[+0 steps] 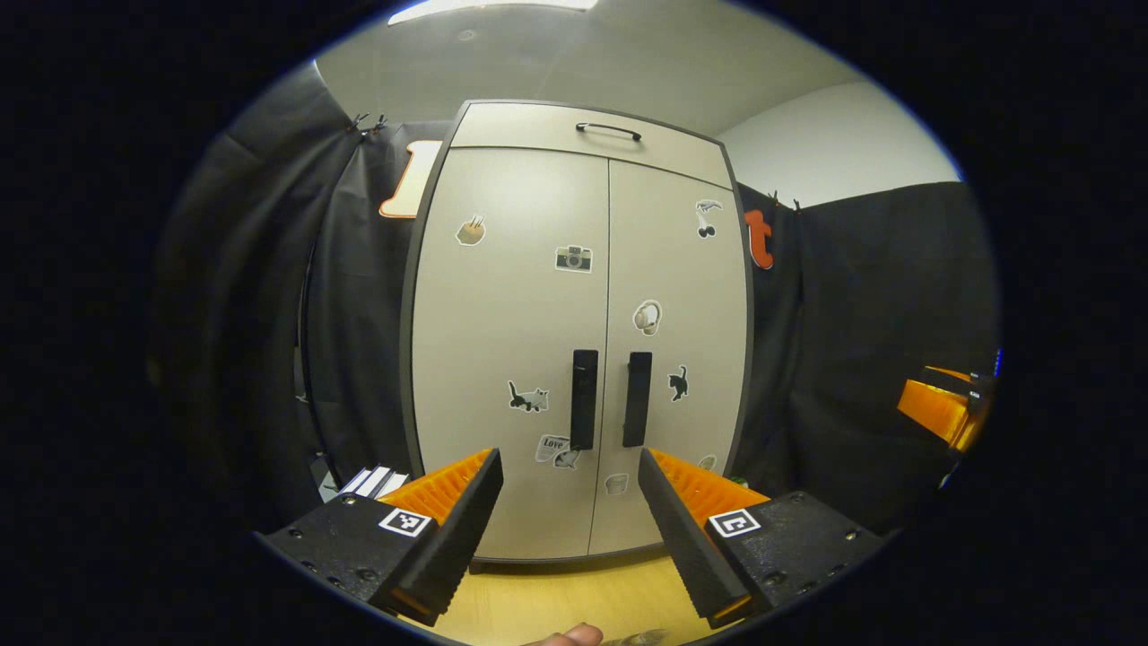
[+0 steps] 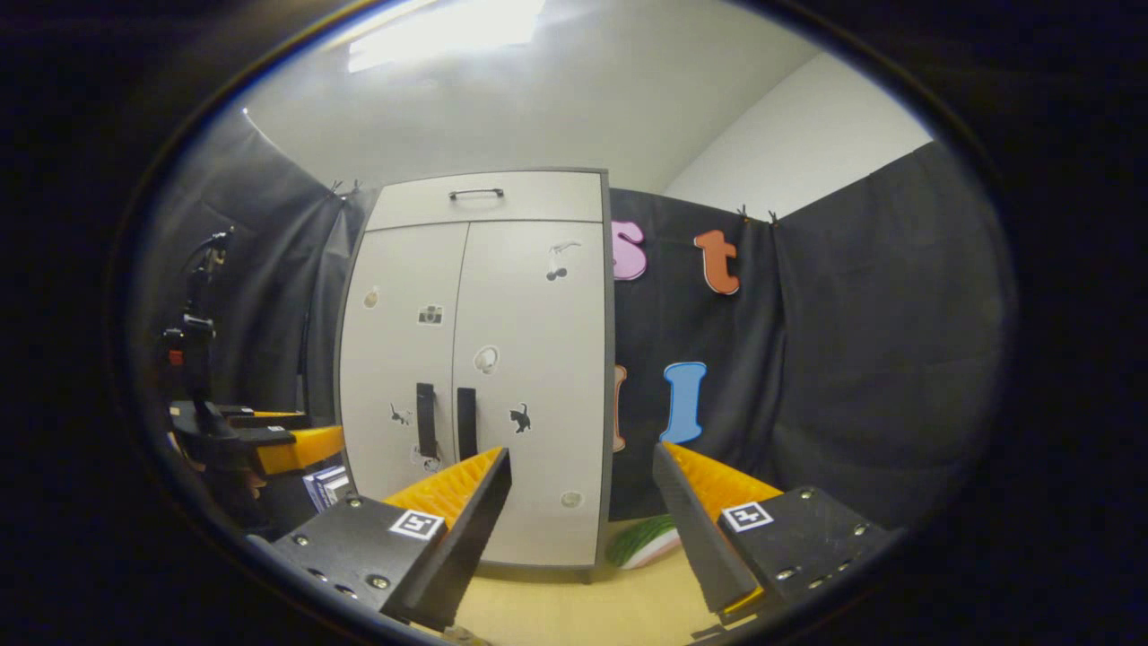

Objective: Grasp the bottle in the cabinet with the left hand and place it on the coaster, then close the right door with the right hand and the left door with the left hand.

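The tall cabinet (image 1: pixel 574 332) stands upright straight ahead of the left hand-held gripper (image 1: pixel 569 511), both doors shut, handles vertical. That gripper gapes wide, empty, above the table (image 1: pixel 574 601). The right hand-held gripper (image 2: pixel 581 502), equally wide, holds nothing.

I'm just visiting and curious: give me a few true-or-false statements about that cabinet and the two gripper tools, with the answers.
1. Both doors of the cabinet are shut. True.
2. The left gripper holds a bottle. False: its jaws stand open with nothing between them.
3. The drawer handle sits above the doors. True.
4. The right gripper is clamped on a door handle. False: its jaws are open, short of the cabinet.
5. The doors are bare. False: stickers such as a cat sticker dot them.
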Available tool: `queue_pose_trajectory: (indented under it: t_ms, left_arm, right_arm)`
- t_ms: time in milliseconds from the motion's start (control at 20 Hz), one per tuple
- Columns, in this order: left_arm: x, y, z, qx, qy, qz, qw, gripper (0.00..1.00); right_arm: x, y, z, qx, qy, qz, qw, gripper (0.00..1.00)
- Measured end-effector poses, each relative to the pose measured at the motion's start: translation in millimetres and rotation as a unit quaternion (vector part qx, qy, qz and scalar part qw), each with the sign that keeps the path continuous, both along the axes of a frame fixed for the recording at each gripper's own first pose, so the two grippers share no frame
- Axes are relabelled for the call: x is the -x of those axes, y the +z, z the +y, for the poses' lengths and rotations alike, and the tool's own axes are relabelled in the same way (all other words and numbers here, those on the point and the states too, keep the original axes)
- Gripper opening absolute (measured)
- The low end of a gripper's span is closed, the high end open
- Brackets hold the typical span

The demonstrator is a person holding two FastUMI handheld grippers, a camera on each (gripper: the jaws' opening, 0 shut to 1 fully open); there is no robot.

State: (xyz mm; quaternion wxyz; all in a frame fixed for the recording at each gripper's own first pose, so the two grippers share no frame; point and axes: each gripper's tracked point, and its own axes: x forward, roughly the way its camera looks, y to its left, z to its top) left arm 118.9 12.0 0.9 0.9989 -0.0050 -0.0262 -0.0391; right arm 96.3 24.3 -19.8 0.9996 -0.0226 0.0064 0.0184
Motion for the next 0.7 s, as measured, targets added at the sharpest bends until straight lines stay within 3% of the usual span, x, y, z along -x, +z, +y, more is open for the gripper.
queue_pose_trajectory:
  t_ms: [250, 350, 450, 700]
  left_arm:
    - [5.2, -9.7, 2.0, 0.003, 0.005, 0.007, 1.0, 1.0]
    - [4.7, -9.4, 2.1, -0.004, 0.01, 0.01, 1.0, 0.96]
    - [1.6, -0.3, -1.7, -0.005, 0.01, -0.002, 1.0, 0.93]
    - [-10.8, 20.7, -9.3, -0.024, 0.026, -0.035, 0.999, 0.96]
  right_arm:
    - [-9.8, -16.9, 8.7, -0.006, 0.011, 0.019, 1.0, 0.97]
    - [-14.4, -19.3, 11.4, -0.004, 0.015, 0.024, 1.0, 0.97]
    - [-17.3, -19.5, 10.8, -0.002, 0.016, 0.026, 1.0, 0.97]
    - [-21.1, -14.5, 1.9, -0.008, 0.01, 0.019, 1.0, 0.97]
